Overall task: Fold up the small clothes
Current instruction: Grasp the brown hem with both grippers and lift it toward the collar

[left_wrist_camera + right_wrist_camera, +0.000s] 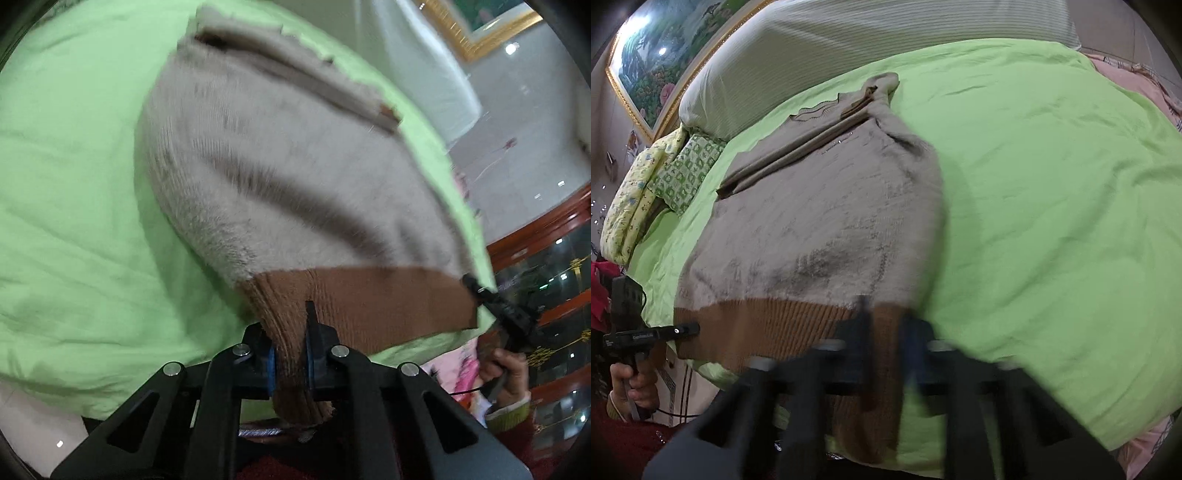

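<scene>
A beige knitted sweater (258, 166) with a brown ribbed hem (369, 295) lies flat on a green bedsheet (74, 184), its sleeves folded across the chest. My left gripper (286, 332) is shut on the hem's near corner, with brown knit bunched between its blue pads. In the same view the right gripper (472, 284), held by a hand (506, 373), bites the hem's far corner. In the right wrist view the sweater (820, 221) stretches away from me. My blurred right gripper (886, 321) is shut on the hem (768, 325), and the left gripper (689, 328) grips the opposite corner.
A striped pillow (849, 44) lies across the head of the bed, and a folded yellow-green quilt (653, 184) sits at its left. A gold-framed painting (657, 55) hangs on the wall. Pink bedding (1137, 77) shows at the right edge. A red wooden cabinet (546, 258) stands beside the bed.
</scene>
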Demonstrator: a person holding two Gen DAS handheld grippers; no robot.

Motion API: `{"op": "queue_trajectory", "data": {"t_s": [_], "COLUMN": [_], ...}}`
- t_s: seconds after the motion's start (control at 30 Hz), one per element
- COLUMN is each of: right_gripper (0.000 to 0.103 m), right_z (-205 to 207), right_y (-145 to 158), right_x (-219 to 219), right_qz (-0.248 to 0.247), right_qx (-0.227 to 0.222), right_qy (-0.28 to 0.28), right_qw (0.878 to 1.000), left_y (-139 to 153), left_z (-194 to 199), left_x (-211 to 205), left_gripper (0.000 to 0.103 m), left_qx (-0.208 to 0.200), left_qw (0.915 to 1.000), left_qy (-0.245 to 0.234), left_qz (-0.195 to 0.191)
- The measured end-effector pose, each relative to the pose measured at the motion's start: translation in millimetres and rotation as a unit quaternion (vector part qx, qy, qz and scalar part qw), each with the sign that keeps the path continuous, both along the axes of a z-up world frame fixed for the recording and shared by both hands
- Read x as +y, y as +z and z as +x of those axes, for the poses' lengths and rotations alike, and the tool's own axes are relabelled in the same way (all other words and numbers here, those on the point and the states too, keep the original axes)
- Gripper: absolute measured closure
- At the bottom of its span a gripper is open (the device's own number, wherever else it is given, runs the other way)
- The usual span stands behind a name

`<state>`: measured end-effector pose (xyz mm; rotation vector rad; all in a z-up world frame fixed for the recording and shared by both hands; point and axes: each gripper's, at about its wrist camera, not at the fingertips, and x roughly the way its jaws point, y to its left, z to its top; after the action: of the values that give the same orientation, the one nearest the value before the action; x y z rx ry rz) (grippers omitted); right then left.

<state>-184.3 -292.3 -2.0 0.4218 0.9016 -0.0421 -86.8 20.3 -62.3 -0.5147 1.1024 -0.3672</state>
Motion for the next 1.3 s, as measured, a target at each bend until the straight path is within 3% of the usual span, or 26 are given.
{"op": "queue_trajectory", "data": {"t_s": [0.13, 0.2, 0.27, 0.33, 0.47, 0.73, 0.97, 1.17, 1.23, 1.3], "right_gripper": [0.094, 0.094, 0.094, 0.094, 0.094, 0.094, 0.094, 0.095, 0.094, 0.091], "right_z": [-18, -20, -17, -16, -9, 64, 174, 288, 332, 376], "right_y": [11, 12, 13, 22, 47, 70, 80, 79, 66, 41], "right_x": [-21, -27, -26, -23, -19, -19, -22, -45, -59, -73], "right_qz": [0.096, 0.118, 0.119, 0.129, 0.163, 0.187, 0.175, 0.14, 0.143, 0.126], "right_qx": [-0.069, -0.086, -0.084, -0.103, -0.162, -0.213, -0.203, -0.181, -0.161, -0.101], "right_qy": [-0.014, -0.015, -0.012, -0.002, 0.027, 0.053, 0.06, 0.025, 0.01, -0.035], "right_qw": [0.993, 0.989, 0.989, 0.986, 0.973, 0.958, 0.962, 0.973, 0.977, 0.986], "left_y": [38, 51, 57, 68, 84, 108, 114, 105, 87, 62], "left_z": [-14, -15, -14, -12, 2, 66, 159, 288, 343, 381], "left_x": [24, 31, 39, 45, 42, 46, 69, 88, 88, 89], "left_gripper": [0.093, 0.093, 0.094, 0.094, 0.096, 0.096, 0.097, 0.097, 0.095, 0.087], "left_qx": [-0.069, -0.095, -0.101, -0.116, -0.148, -0.185, -0.194, -0.183, -0.149, -0.098], "left_qw": [0.9968, 0.9948, 0.9937, 0.9904, 0.9867, 0.9798, 0.9747, 0.9729, 0.9783, 0.9824], "left_qy": [0.02, 0.028, 0.04, 0.048, 0.047, 0.056, 0.099, 0.141, 0.143, 0.149], "left_qz": [-0.035, -0.024, -0.028, -0.057, -0.048, -0.05, -0.051, -0.015, 0.019, 0.056]}}
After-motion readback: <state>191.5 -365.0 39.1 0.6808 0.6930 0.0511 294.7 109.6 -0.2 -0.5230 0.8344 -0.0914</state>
